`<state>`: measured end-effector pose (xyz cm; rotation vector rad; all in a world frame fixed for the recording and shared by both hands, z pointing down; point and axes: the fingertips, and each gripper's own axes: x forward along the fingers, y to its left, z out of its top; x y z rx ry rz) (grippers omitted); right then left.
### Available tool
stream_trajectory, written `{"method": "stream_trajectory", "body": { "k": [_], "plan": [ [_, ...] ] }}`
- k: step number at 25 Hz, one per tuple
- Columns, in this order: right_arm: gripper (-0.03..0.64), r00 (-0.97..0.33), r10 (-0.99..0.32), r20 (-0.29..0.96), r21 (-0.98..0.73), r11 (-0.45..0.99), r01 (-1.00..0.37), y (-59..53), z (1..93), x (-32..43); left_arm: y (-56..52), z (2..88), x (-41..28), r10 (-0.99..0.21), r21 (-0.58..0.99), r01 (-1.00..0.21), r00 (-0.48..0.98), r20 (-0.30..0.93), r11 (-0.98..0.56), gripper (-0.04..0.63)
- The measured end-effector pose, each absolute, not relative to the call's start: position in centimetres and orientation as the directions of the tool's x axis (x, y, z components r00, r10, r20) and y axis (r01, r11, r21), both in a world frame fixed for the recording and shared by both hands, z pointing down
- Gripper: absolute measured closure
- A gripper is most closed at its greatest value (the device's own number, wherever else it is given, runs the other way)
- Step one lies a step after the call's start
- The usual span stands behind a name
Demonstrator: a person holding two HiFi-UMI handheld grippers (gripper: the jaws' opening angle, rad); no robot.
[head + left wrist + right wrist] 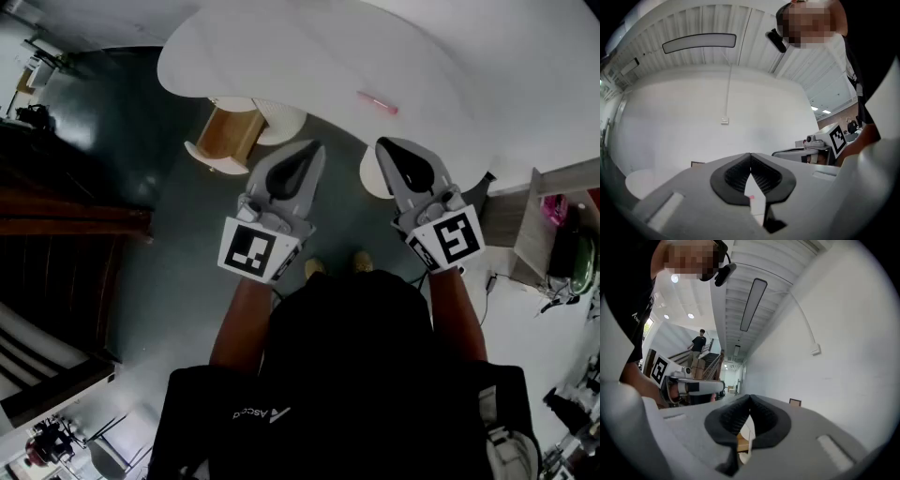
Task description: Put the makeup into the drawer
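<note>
We hold left gripper point(309, 155) and right gripper point(389, 152) side by side, jaws pressed together, both empty. Pink makeup point(377, 103) lies on the white table point(281, 47), just beyond the right gripper.

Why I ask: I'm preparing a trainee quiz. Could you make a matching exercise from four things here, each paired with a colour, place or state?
Things:
1 makeup stick
2 left gripper
3 table
4 wooden unit

Descriptions:
A white
B shut
C brown, under the table's edge
D pink, lying on the table

Pairs: 1-D; 2-B; 3-A; 4-C
</note>
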<state>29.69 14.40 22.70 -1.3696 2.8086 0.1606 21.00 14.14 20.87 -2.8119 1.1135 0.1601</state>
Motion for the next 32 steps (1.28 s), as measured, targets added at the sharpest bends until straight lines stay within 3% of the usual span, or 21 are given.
{"method": "stream_trajectory", "body": {
  "k": [15,32],
  "plan": [
    [0.614,-0.601,-0.799,-0.029,0.111,0.595,-0.796,13.5,23.2,27.9,12.8,21.3,18.9,-0.663,-0.057,-0.677,0.732,-0.158,-0.733,0.584],
    [0.614,-0.511,-0.831,0.220,0.237,0.554,-0.798,5.1,29.6,31.5,7.3,23.9,19.4,-0.630,-0.056,-0.640,0.765,-0.136,-0.766,0.584]
  ]
}}
